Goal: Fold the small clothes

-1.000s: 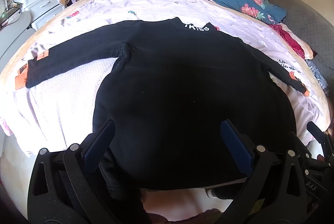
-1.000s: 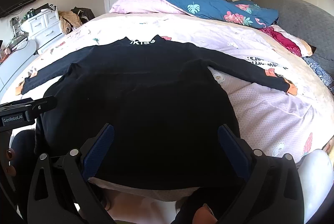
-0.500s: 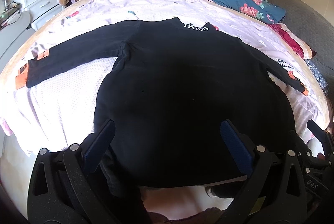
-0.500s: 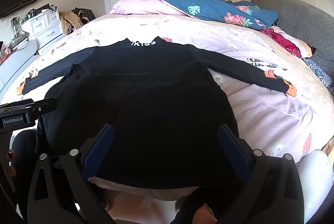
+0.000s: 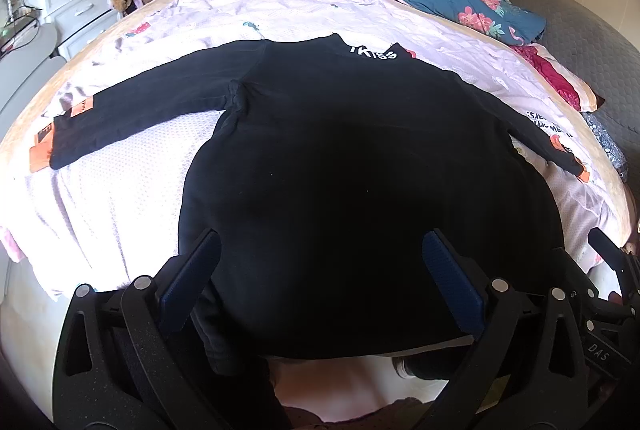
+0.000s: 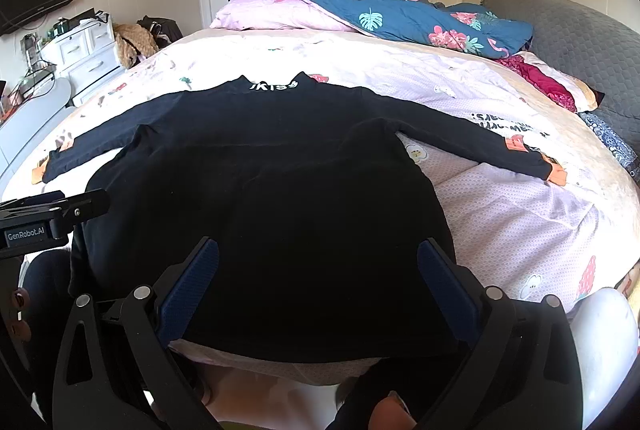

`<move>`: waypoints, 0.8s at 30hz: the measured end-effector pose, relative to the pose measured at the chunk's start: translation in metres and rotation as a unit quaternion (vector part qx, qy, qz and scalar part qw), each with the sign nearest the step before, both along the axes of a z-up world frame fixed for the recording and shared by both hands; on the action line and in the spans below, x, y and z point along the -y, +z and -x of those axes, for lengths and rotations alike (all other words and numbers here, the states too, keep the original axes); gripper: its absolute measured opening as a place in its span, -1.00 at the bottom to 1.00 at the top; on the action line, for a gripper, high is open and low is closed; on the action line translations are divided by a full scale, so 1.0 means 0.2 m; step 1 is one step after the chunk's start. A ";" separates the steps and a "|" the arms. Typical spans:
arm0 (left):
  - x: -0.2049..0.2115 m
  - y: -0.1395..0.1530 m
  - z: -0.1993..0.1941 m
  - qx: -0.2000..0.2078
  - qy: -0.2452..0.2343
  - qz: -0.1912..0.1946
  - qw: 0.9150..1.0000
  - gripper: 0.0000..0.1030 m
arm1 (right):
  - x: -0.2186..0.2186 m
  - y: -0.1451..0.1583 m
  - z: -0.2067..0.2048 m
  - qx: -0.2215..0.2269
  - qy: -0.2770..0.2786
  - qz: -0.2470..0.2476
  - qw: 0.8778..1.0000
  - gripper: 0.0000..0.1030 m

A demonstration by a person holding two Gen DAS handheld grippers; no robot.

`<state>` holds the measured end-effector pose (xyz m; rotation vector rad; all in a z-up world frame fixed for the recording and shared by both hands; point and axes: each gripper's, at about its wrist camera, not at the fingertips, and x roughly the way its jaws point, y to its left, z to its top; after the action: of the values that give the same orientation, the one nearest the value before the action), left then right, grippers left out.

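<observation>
Black long-sleeved top (image 5: 360,149): laid flat at frame centre on the bed (image 5: 132,197), sleeves spread. Left gripper (image 5: 320,270) and right gripper (image 6: 316,274): fingers held wide, nothing gripped, at lower frame over the hem.

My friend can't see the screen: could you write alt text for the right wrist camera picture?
A black long-sleeved top lies flat on a bed, sleeves spread wide, collar toward the far pillows. In the foreground, the right claw hangs open over the top's near hem, holding nothing.
</observation>
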<state>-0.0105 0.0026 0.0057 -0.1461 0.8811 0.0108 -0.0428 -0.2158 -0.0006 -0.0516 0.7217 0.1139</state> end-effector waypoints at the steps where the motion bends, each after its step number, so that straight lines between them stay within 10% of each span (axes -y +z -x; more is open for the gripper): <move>1: 0.00 0.00 0.00 0.000 0.000 0.000 1.000 0.84 | 0.00 0.00 0.00 0.000 0.000 0.000 1.000 0.92; 24: 0.04 0.00 -0.04 0.001 -0.007 -0.003 1.000 0.84 | 0.02 0.01 -0.03 -0.003 -0.012 0.003 1.000 0.92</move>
<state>-0.0021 -0.0055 0.0049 -0.1341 0.8807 0.0006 -0.0374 -0.2200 0.0009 -0.0477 0.7285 0.0894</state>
